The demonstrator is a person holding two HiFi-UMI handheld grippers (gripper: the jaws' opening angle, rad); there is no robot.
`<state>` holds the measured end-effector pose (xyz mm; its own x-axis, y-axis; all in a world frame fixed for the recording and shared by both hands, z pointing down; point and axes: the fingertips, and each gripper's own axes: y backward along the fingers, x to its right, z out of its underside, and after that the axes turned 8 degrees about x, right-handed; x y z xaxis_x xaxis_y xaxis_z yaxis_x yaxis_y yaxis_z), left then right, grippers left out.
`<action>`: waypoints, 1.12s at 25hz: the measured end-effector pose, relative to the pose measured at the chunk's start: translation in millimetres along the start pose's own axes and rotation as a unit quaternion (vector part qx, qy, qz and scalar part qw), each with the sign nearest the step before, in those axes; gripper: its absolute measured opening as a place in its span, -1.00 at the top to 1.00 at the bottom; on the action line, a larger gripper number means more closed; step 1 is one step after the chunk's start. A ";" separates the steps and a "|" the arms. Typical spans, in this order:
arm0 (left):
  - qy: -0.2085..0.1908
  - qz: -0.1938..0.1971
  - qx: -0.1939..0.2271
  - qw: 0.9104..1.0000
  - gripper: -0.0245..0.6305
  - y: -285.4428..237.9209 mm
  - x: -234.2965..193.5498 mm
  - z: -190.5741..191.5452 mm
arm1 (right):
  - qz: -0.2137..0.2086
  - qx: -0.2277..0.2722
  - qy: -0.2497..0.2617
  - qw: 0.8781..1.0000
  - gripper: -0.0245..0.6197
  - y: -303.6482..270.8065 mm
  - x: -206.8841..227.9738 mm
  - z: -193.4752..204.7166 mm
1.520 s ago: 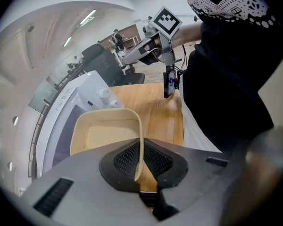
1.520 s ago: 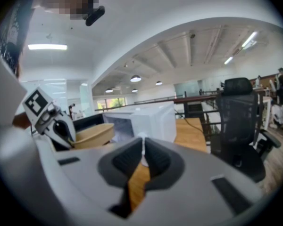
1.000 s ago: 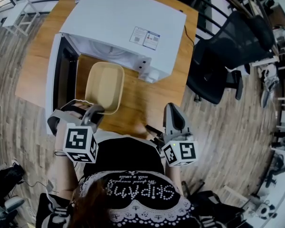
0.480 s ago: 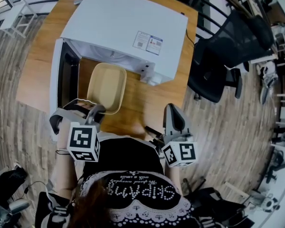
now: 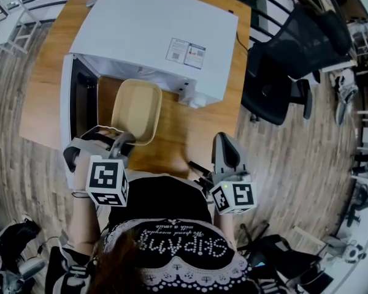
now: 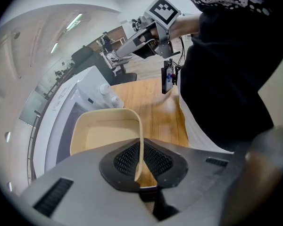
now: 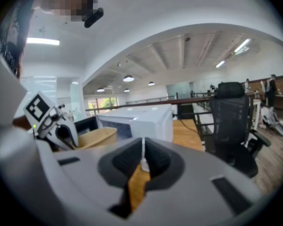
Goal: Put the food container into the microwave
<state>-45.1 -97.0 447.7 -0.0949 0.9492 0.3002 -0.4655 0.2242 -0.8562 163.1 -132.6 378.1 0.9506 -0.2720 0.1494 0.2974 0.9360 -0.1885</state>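
Note:
A beige rectangular food container [image 5: 135,110] is held above the wooden table, its far end at the mouth of the white microwave [image 5: 153,32], whose door [image 5: 76,100] hangs open to the left. My left gripper [image 5: 118,144] is shut on the container's near rim [image 6: 140,147]; the empty tub [image 6: 106,133] stretches away from the jaws toward the oven. My right gripper [image 5: 226,153] is lower right of the container, over the table's front edge, shut and empty [image 7: 142,161]. The microwave [image 7: 137,119] shows ahead of it.
A black office chair [image 5: 291,66] stands right of the table [image 5: 196,130]. Wooden floor surrounds the table, with clutter at the far right. The person's dark top fills the bottom of the head view.
The scene has shifted slightly in the head view; the container and left gripper stay in about the same place before the microwave opening. The right gripper has not moved.

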 end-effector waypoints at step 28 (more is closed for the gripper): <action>0.015 0.003 -0.007 1.000 0.80 -34.5 -76.7 34.4 | 0.016 -0.002 -0.006 1.000 0.81 2.2 9.2 -4.3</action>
<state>-52.0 -185.1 468.6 -0.0714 0.9563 0.2835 -0.4534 0.2220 -0.8632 172.9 -134.0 374.9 0.9589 -0.2384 0.1540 0.2662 0.9436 -0.1967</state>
